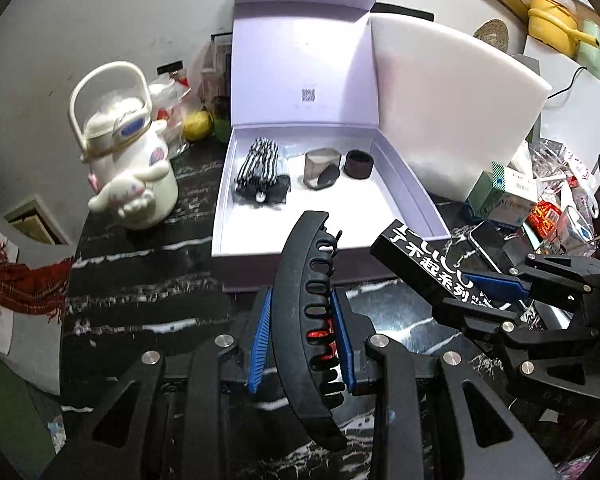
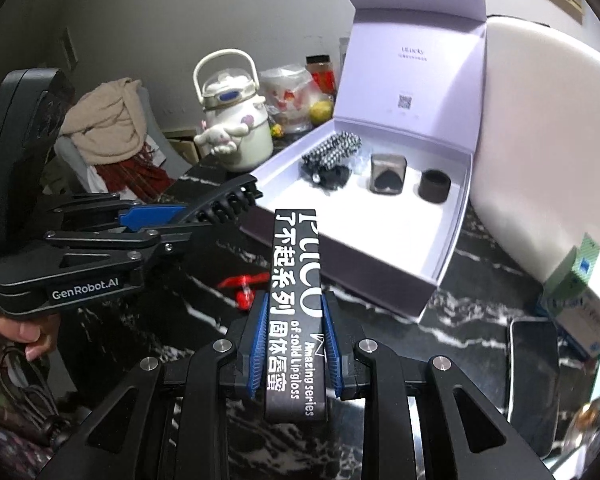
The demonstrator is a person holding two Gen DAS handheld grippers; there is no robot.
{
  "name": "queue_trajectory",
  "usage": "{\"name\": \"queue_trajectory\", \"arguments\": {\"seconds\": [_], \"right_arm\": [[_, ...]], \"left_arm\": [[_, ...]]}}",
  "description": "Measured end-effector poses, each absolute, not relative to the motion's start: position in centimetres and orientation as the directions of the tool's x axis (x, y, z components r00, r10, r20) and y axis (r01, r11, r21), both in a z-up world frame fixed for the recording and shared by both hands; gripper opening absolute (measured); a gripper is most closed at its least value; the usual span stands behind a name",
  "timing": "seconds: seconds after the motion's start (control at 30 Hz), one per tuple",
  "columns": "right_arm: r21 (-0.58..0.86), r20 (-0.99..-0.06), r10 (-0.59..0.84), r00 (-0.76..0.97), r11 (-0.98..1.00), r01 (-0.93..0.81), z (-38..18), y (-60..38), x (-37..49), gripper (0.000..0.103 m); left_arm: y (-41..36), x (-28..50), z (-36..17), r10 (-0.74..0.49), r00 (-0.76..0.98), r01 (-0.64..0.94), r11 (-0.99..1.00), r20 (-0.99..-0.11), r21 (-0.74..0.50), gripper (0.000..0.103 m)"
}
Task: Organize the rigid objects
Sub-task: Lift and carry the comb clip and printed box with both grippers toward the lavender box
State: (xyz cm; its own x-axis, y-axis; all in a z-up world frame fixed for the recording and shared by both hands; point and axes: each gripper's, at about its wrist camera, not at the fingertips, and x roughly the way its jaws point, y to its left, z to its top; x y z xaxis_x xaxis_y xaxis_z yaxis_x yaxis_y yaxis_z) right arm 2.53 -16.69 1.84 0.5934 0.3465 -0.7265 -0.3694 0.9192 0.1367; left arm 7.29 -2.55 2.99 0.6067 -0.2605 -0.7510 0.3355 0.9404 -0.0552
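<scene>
So the biggest thing here is the black marble desk (image 1: 140, 296), white veins all over it. Sitting on it is the open lavender gift box (image 1: 416, 204) with its lid standing straight up at the back. Along the far side of the box there's a row: a black-and-white checked hair tie (image 1: 260, 166) on the left, a grey heart-lid case (image 1: 318, 168) in the middle, and a short dark ring-shaped cylinder (image 1: 358, 164) on the right. The near half of the box floor is bare white.

Left of the box stands a white cartoon-dog kettle (image 1: 128, 152) with a hoop handle.

The left tongs (image 1: 302, 344) are clamped on a big black hair claw clip (image 1: 300, 320), blue pads pressing both sides around its middle. The clip sticks up and forward, its tip just over the box's near edge. In the right wrist view the left tongs (image 2: 168, 220) come in level from the left, with a bit of the person's hand (image 2: 32, 336) showing underneath.

The right tongs (image 2: 294, 348) are closed on a long black lip gloss box (image 2: 296, 300) with white lettering, gripped near its lower end, top pointing at the box's near corner. A small red thing (image 2: 244, 286) lies on the desk just left of it; can't tell what it is.
</scene>
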Motion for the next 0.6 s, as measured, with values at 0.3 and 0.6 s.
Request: {"name": "queue_trajectory", "arguments": {"seconds": [0.3,0.6], "right_arm": [[0.115,-0.714,0.337,0.614,0.921,-0.372,3.7,-17.1,4.0,0.025],[0.061,-0.677,0.319,0.663,0.923,-0.381,6.1,-17.4,5.5,0.025]], "left_arm": [[-3.0,8.5,4.7,-0.277,0.638,0.358,0.933,-0.718,-0.041,0.029],[-3.7,9.6,7.3,-0.283,0.684,0.380,0.925,-0.673,-0.003,0.029]]}}
